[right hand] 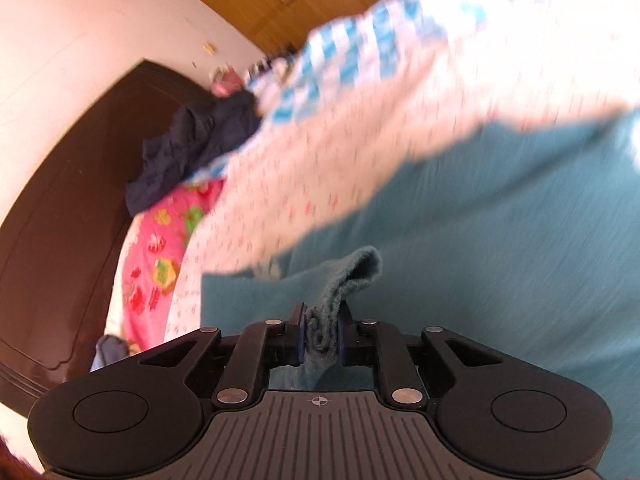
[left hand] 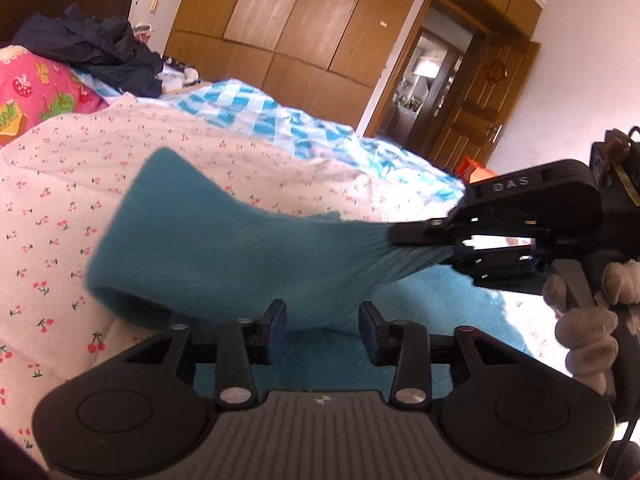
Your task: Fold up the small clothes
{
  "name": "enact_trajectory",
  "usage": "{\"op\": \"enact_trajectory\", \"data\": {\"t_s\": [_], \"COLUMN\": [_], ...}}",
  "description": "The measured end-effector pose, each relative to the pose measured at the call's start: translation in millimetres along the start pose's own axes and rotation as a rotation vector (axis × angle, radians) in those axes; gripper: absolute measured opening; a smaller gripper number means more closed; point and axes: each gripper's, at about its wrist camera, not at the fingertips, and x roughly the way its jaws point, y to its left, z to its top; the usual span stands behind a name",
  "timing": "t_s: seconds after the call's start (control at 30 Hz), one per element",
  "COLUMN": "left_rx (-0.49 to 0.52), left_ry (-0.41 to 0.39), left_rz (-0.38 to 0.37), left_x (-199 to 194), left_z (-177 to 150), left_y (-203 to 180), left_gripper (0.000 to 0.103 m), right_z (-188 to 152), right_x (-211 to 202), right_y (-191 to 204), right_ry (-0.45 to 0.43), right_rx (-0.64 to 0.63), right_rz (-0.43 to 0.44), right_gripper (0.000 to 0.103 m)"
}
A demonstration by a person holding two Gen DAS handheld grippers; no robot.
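Teal sock point(left hand: 224, 240) is off the bed, hanging in the air over the cherry-print quilt point(left hand: 80, 184). Right gripper point(right hand: 320, 340) pinches one bunched end of it, pads point(right hand: 298, 334) pressed tight on the knit. From that grip the sock's long axis runs away from the right fingers toward the pillow end of the bed, where its free end widens out.

Left gripper point(left hand: 323, 330) sits just below the sock's lower edge, fingers point(left hand: 276, 320) spread, nothing clamped; cloth hangs above and ahead of the gap. Second teal piece point(left hand: 440, 300) lies on the quilt underneath, type unclear.

Judgement: the left hand is nearer the loose end, so it takes that end to bring it over to the pinched one. Right wrist view is motion-blurred, so the far end isn't readable there.
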Motion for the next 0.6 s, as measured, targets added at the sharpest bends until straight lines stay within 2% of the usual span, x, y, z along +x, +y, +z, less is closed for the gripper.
{"op": "enact_trajectory", "data": {"t_s": [0.17,0.27,0.33,0.47,0.6], "left_rx": [0.001,0.063,0.096,0.133,0.186], "left_ry": [-0.006,-0.001,0.018,0.110,0.199], "left_rz": [-0.035,-0.001,0.024,0.082,0.152], "left_x": [-5.2,4.9,18.5,54.6,78.4], "left_z": [9.7,15.2,17.3,9.5,-6.3], "left_y": [-18.6,-32.0,-37.3,-39.4,-38.7], "left_gripper": [0.052,0.054,0.056,0.056,0.056], "right_z": [34.7,44.8,44.0,22.6,3.8], "right_x": [-47.8,-62.6,-56.3,-33.9,-30.0], "right_y": [-38.7,-76.0,-98.9,-138.2,-160.2], "right_ry": [-0.120,-0.158,-0.146,-0.078,-0.101], "right_rx": [-0.003,0.030,0.044,0.105,0.163], "right_rz": [-0.092,-0.169,-0.213,-0.227,-0.178], "right_gripper": [0.015,0.014,0.014,0.014,0.015]}}
